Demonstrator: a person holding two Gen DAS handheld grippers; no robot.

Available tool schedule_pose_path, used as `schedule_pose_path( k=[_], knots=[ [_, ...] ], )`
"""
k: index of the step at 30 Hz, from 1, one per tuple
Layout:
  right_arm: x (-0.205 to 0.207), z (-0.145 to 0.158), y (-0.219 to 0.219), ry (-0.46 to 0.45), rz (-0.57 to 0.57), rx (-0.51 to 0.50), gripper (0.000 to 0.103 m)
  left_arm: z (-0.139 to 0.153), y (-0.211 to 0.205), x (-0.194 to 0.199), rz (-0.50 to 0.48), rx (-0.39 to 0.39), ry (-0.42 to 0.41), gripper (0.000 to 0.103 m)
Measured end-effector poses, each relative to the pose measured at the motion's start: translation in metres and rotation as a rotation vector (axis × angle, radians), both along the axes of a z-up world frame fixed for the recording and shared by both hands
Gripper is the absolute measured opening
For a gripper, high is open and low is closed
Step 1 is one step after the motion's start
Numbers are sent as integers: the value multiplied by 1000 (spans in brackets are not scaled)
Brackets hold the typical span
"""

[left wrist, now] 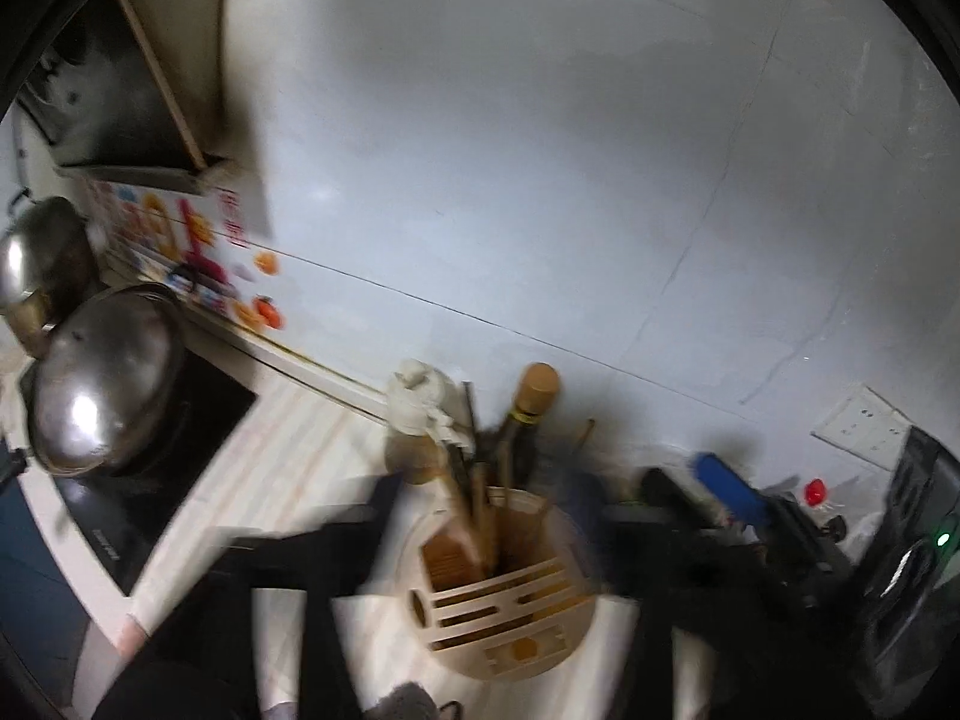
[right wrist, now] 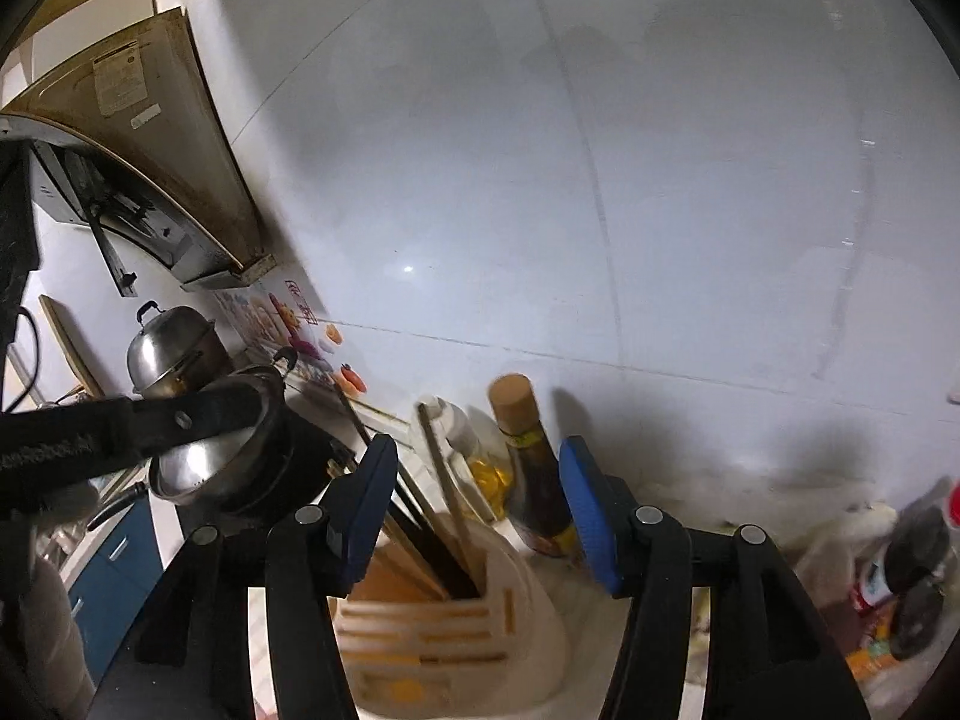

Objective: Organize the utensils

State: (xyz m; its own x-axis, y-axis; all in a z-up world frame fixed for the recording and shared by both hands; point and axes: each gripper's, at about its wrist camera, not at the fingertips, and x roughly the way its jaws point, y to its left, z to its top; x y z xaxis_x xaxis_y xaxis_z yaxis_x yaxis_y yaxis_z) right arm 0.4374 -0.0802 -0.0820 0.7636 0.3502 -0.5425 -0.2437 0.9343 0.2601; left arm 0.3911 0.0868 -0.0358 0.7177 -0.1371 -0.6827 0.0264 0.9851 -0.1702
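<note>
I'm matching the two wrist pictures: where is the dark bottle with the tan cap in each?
Left wrist view: dark bottle at lower centre, upright behind the utensil holder.
Right wrist view: at lower centre, right of the holder, between the blue gripper pads.
Shared landmark: the steel pot lid at left.

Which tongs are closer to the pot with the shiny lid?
Left. The left tongs reach right over that pot; the right tongs sit farther along the counter, open around the chopstick holder.
</note>
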Motion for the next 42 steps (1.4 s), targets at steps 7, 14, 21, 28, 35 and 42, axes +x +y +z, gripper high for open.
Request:
schedule_pose_path(
  k=[7, 14, 21, 28, 35, 42],
  knots=[
    [-26, -3, -18, 59, -96, -91, 75, -21, 16, -37, 110, 104, -52, 103],
    [-41, -19, -6, 87, -109, -224, 103, -58, 18, -45, 168, 168, 14, 103],
    [-46, -25, 2, 87, -114, -283, 103, -70, 18, -53, 196, 165, 29, 103],
    [-57, -17, -6, 74, -121, -291, 103, -64, 9, -70, 195, 160, 21, 103],
    [-91, 4, -14, 41, -143, -293, 103, -46, 6, -106, 183, 151, -12, 103],
    [-159, 35, -18, -14, -176, -279, 103, -18, 13, -169, 169, 147, -77, 103]
  ],
)
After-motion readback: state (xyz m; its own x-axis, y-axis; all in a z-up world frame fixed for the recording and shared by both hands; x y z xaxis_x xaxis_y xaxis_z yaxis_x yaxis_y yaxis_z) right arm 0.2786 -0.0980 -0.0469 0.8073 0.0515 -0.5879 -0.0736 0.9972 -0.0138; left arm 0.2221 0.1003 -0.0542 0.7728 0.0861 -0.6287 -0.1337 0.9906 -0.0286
